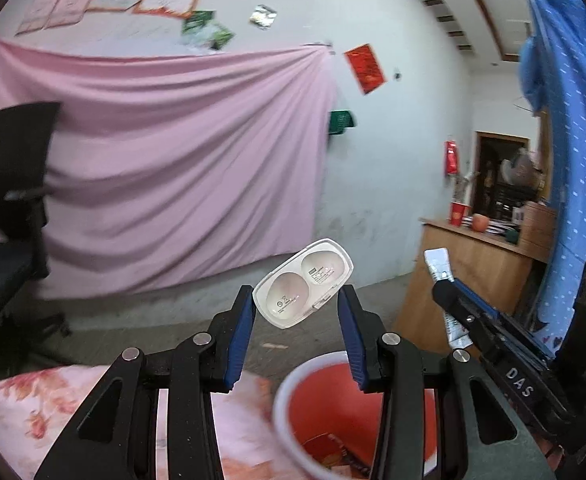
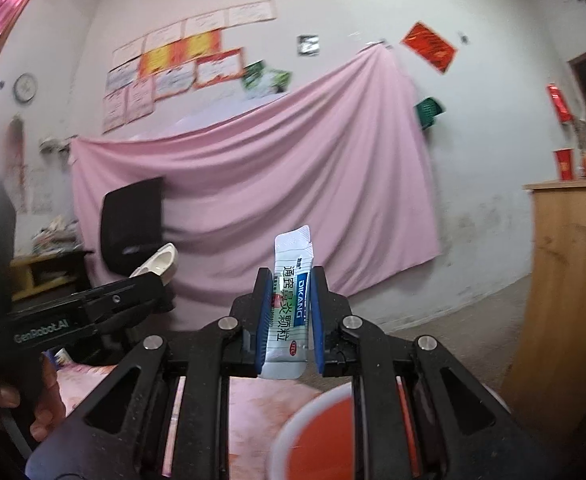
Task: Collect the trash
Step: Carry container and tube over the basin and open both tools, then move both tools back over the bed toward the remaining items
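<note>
1. The left tool (image 1: 297, 304) has its blue-padded fingers pinching a clear plastic two-dome blister case (image 1: 303, 282) by its edges, tilted, above the red bucket.
2. The right tool (image 2: 291, 312) is pressed onto a white-and-green medicine sachet (image 2: 291, 308), held upright above the same bucket.
3. The red round plastic bucket with a white rim (image 1: 293, 392) sits just below both tools, some wrappers lying inside.
4. A pink floral cloth (image 1: 21, 404) lies beside the bucket; a pink sheet (image 1: 173, 168) hangs on the wall beyond it.

A pink sheet (image 1: 173, 160), a red-lined white-rimmed cup (image 1: 333, 412), and a blue dotted curtain (image 1: 573, 160).
</note>
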`<state>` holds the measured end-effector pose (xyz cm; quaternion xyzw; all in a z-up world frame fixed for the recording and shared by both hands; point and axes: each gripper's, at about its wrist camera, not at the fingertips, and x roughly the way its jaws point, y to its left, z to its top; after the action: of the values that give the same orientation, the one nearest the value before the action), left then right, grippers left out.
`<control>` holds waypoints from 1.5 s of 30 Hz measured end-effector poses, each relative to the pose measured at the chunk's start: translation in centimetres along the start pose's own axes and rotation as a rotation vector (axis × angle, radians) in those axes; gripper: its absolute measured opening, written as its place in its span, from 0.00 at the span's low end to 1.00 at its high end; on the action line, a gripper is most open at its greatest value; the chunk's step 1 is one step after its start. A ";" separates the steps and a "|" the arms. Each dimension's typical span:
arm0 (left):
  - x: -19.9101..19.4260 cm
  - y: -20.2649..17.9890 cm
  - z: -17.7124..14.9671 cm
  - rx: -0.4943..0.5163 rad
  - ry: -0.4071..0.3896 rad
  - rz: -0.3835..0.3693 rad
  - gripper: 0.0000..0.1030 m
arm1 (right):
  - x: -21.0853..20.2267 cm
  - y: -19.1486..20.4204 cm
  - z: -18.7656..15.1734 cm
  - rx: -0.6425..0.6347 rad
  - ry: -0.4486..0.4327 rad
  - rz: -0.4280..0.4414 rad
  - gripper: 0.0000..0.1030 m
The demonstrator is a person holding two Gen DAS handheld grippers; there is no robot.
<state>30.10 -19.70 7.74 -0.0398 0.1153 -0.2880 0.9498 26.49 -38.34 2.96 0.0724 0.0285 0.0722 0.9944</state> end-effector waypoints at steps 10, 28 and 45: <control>4.5 -6.7 -1.9 0.056 0.090 -0.097 0.36 | -2.0 -5.9 -0.3 0.055 0.054 -0.110 0.41; 9.5 -6.3 -4.6 -0.053 0.399 -0.065 0.36 | 0.7 -9.0 -3.7 0.135 0.319 -0.127 0.43; 5.9 -1.6 -3.8 -0.143 0.345 0.059 0.47 | 1.3 -7.3 -3.4 0.121 0.315 -0.100 0.64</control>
<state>33.10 -24.35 3.14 -0.0537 0.2976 -0.2538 0.9188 28.52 -44.85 -1.58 0.1184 0.1919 0.0310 0.9738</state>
